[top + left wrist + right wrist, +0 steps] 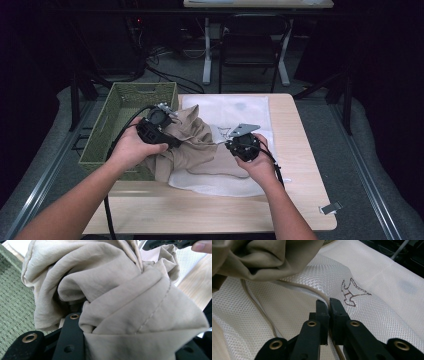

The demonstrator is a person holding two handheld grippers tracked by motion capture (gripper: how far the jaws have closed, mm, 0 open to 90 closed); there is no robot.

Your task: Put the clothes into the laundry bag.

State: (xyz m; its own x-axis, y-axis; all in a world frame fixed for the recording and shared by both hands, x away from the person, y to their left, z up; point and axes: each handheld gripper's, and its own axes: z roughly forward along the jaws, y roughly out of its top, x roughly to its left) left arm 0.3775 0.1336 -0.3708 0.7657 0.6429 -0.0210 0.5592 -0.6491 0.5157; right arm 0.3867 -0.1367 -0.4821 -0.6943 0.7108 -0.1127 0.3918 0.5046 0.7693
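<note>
On the counter (295, 145) lies a white mesh laundry bag (235, 107), spread flat from the middle toward the far edge, with a small dark stitched figure (352, 293) on its upper side. A beige garment (187, 142) is bunched up at the bag's left side, partly over the near left part of the mesh and just beside the green woven basket (107, 132) that stands at the left edge of the counter.

The left hand-held gripper (162, 127) is buried in the bunched garment. In the left gripper view the beige cloth (120, 315) wraps over and between the black jaws and hides their tips, with folds packed tight against them; the jaws are clamped on a thick fold of the garment, which rises lifted off the counter in the high view. The green weave of the basket (12, 295) shows to the left behind the cloth.

The right hand-held gripper (239, 139) sits to the right of the garment, over the middle of the bag. In the right gripper view its jaws are almost fully closed, with just a slit between them, and they pinch the raised, corded edge (312, 291) of the mesh bag's opening. The mesh there is pulled up into a ridge, and the garment (262, 257) hangs at the far left of that opening.
</note>
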